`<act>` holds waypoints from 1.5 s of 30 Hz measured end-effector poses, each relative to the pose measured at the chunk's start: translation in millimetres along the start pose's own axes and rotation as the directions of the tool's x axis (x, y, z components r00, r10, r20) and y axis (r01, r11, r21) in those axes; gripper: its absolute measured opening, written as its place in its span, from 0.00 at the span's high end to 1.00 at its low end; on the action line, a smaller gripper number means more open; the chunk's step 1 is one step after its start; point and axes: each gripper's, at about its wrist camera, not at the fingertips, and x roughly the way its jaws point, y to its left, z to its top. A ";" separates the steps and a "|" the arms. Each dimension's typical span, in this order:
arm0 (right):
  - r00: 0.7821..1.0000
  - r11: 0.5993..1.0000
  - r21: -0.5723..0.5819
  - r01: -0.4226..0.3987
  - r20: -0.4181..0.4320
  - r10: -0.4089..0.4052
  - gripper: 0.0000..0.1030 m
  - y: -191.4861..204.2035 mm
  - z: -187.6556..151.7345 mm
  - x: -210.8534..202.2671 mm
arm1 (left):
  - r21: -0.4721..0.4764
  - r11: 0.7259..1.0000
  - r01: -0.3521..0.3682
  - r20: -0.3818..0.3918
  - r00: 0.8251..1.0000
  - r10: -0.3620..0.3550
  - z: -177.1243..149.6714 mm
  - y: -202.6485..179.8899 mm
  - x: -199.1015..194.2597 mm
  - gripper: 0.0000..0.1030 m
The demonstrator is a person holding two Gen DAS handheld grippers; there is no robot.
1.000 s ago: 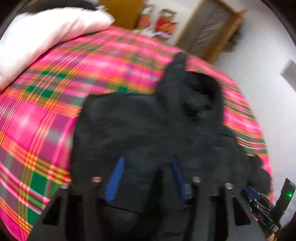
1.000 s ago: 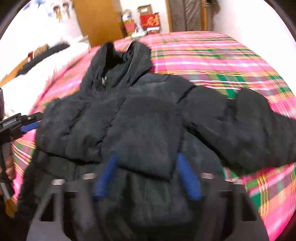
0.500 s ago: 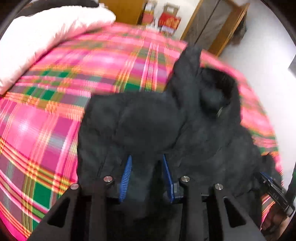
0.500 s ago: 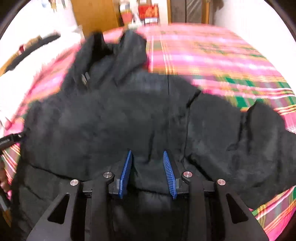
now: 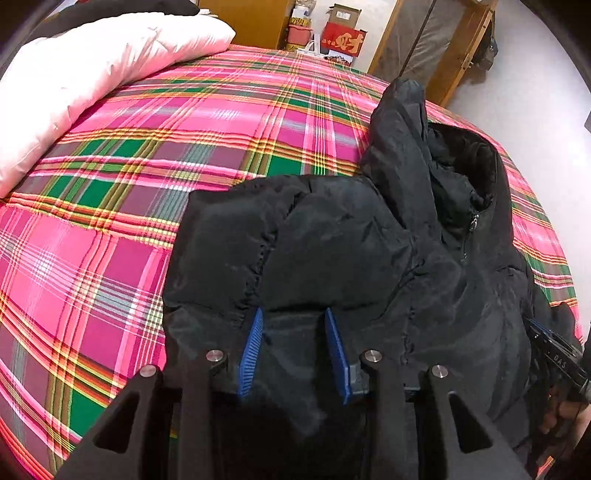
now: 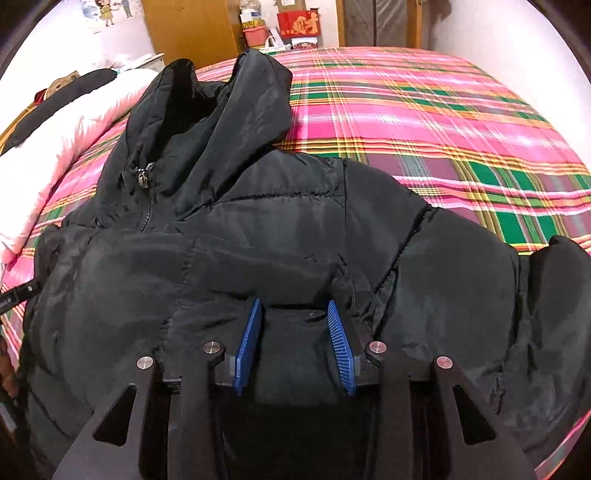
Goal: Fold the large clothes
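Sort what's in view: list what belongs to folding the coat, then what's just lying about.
For the job:
- black puffer jacket
- left tool
- right tool
- plaid bedspread it lies on

Just lying about:
- white duvet
- red box
- pink tub

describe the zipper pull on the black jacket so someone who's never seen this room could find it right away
Start at the plaid bedspread and find the black puffer jacket spread on it. Follow the jacket up to its hood; the zipper pull hangs at the collar opening just below, the only dull metal piece against all that black fabric.
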 end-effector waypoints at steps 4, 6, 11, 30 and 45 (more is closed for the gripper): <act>1.000 1.000 0.019 0.005 -0.003 -0.005 0.62 -1.1 -2.1 -22.9 | 0.032 0.999 -0.021 -0.008 1.000 0.021 -1.7 -7.1 -2.1 0.60; 0.999 1.000 0.006 0.021 0.024 -0.021 0.62 -3.3 -4.9 -41.4 | 0.053 0.997 -0.050 0.000 0.999 0.050 -3.0 -14.8 -12.7 0.61; 0.994 0.998 -0.007 0.070 0.083 -0.069 0.62 -15.4 -30.9 -98.4 | 0.116 0.993 -0.013 0.065 0.998 0.006 -22.6 -46.2 -54.5 0.61; 0.981 0.919 0.361 0.160 0.043 -0.188 0.39 -159.4 -114.2 -153.9 | 0.297 0.947 0.118 0.062 0.988 -0.142 -75.0 -133.3 -79.9 0.60; 0.978 0.617 0.777 0.130 0.002 -0.209 0.39 -306.7 -148.0 -126.2 | 0.287 0.955 0.068 0.065 0.994 -0.091 -61.1 -134.8 -56.3 0.60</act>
